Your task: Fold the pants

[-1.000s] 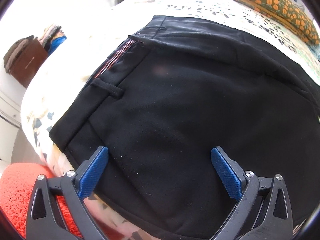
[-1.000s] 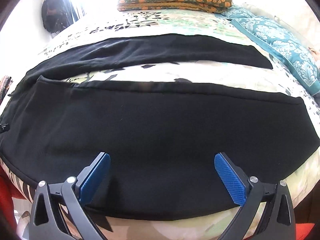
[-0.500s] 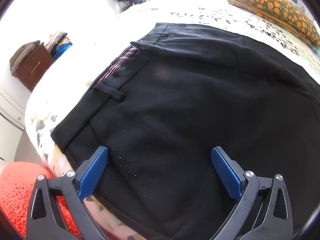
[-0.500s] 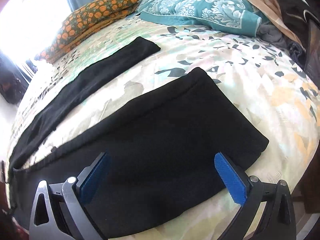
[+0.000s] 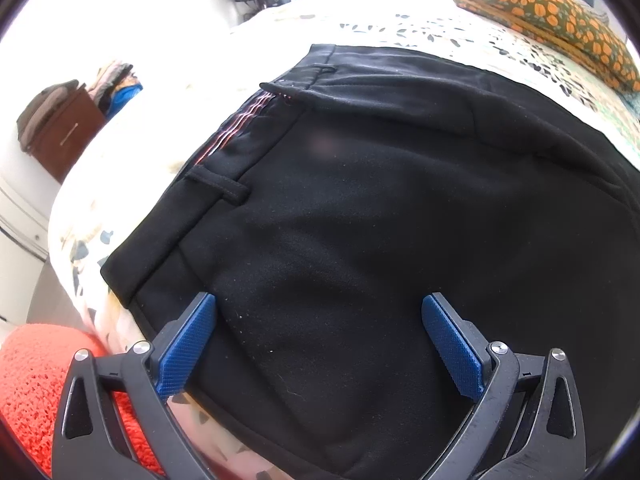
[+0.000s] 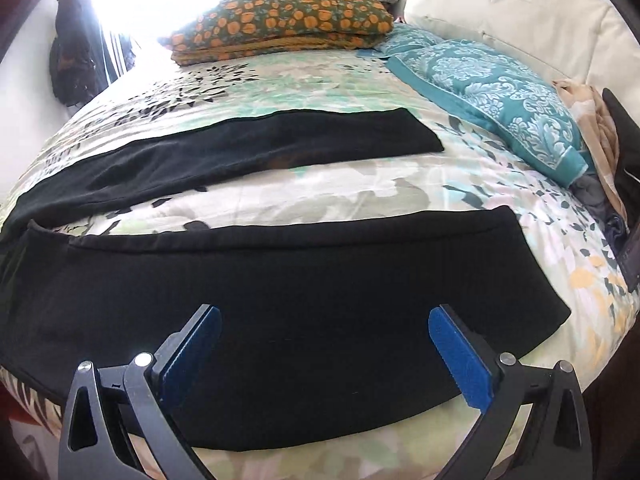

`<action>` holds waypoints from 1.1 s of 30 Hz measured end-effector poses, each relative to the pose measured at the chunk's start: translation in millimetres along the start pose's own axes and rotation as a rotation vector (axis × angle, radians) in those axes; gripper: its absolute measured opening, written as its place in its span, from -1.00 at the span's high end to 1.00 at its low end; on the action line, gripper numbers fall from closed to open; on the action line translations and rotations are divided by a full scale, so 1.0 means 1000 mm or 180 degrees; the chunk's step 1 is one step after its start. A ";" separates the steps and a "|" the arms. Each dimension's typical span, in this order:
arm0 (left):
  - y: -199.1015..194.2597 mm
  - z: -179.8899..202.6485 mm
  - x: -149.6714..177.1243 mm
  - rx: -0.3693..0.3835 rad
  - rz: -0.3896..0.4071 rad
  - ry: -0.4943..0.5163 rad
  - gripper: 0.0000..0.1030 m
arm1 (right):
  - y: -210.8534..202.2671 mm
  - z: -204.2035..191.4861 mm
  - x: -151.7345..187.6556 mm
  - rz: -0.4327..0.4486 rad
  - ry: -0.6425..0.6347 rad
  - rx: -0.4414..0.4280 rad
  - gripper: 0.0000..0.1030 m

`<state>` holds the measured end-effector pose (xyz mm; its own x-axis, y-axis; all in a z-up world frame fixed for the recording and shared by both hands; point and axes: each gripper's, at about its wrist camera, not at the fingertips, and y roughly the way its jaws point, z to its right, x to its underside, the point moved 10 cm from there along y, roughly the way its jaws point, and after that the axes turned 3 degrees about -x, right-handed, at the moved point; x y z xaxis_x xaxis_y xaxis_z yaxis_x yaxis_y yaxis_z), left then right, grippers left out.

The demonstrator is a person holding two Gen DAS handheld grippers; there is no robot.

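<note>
Pants [image 6: 280, 292] being approached for folding, spread flat with 2 legs apart on a bed [image 6: 320, 184].
The left gripper [image 5: 318, 338] and right gripper [image 6: 324, 342] are being held released, empty, above waist and near leg.

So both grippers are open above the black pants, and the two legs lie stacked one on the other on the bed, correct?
Not stacked. In the right wrist view the two legs lie apart, with bedspread showing between them. Both grippers are open above the black pants.

Left hand-held gripper [image 5: 318, 342] and right hand-held gripper [image 6: 324, 354] spread wide.
</note>
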<state>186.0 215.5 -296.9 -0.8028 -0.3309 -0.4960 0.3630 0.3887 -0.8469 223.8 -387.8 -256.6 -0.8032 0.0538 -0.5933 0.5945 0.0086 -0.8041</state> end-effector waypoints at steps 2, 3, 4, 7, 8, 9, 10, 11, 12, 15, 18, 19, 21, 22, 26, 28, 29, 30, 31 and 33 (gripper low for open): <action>0.001 0.000 0.000 -0.0004 0.0000 -0.0003 -0.99 | 0.002 -0.020 0.009 -0.0068 0.0008 -0.0144 -0.99; 0.000 0.000 0.000 -0.0006 -0.0003 -0.0003 -0.99 | 0.005 -0.030 0.013 -0.0120 -0.0019 -0.0185 -0.99; 0.000 0.000 0.000 -0.0006 -0.0013 0.0002 -0.99 | 0.009 -0.038 0.018 -0.0189 -0.0068 -0.0200 -0.99; -0.003 0.002 0.000 0.0034 -0.0112 0.0054 -0.98 | 0.025 -0.055 0.033 -0.0439 -0.0291 -0.0143 -0.99; -0.005 0.004 -0.001 0.0068 -0.0171 0.0070 -0.97 | 0.030 -0.057 0.038 -0.0515 -0.0349 -0.0105 -0.99; -0.008 0.006 -0.002 0.0111 -0.0221 0.0071 -0.97 | 0.033 -0.058 0.040 -0.0541 -0.0375 -0.0066 -1.00; -0.013 0.011 -0.006 0.0182 -0.0225 0.0052 -0.97 | 0.034 -0.058 0.040 -0.0541 -0.0357 -0.0064 -1.00; -0.019 0.019 -0.012 0.0322 -0.0183 0.0040 -0.97 | 0.034 -0.057 0.041 -0.0549 -0.0305 -0.0079 -1.00; -0.026 0.031 -0.020 0.0528 -0.0141 0.0052 -0.97 | 0.036 -0.055 0.042 -0.0563 -0.0242 -0.0100 -1.00; -0.043 0.070 -0.053 0.0884 -0.0020 0.0216 -0.97 | 0.036 -0.054 0.044 -0.0547 -0.0184 -0.0093 -1.00; -0.043 0.106 -0.091 0.0969 0.0090 0.0408 -0.97 | 0.037 -0.055 0.043 -0.0600 -0.0195 -0.0063 -1.00; -0.038 0.116 -0.104 0.0970 0.0090 0.0457 -0.97 | 0.037 -0.054 0.042 -0.0656 -0.0192 -0.0085 -1.00; -0.020 0.130 -0.130 0.0879 0.0090 0.0532 -0.97 | 0.036 -0.052 0.036 -0.0799 -0.0150 -0.0177 -1.00; -0.008 0.136 -0.143 0.0788 0.0078 0.0560 -0.97 | 0.035 -0.049 0.028 -0.0819 -0.0078 -0.0233 -0.99; 0.050 0.141 -0.165 0.0479 -0.0174 0.0535 -0.97 | 0.031 -0.020 -0.026 -0.0614 0.0168 -0.0382 -0.99; 0.077 0.136 -0.153 0.0391 -0.0290 0.0555 -0.99 | 0.040 0.004 -0.063 -0.0572 0.0136 -0.0301 -0.99; 0.080 0.137 -0.150 0.0462 -0.0162 0.0557 -0.99 | 0.048 0.018 -0.083 -0.0549 0.0136 -0.0234 -1.00; 0.076 0.136 -0.151 0.0500 0.0064 0.0549 -0.99 | 0.057 0.035 -0.104 -0.0518 0.0148 -0.0171 -1.00; 0.075 0.135 -0.148 0.0495 0.0211 0.0552 -0.99 | 0.067 0.051 -0.123 -0.0492 0.0170 -0.0106 -0.99; 0.071 0.134 -0.144 0.0485 0.0396 0.0525 -0.99 | 0.095 0.085 -0.157 -0.0500 0.0313 0.0002 -0.99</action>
<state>390.8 175.8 -310.8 -0.8092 -0.1390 -0.5708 0.5210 0.2794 -0.8065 403.2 -479.9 -242.9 -0.8785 0.1491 -0.4538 0.4620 0.0240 -0.8865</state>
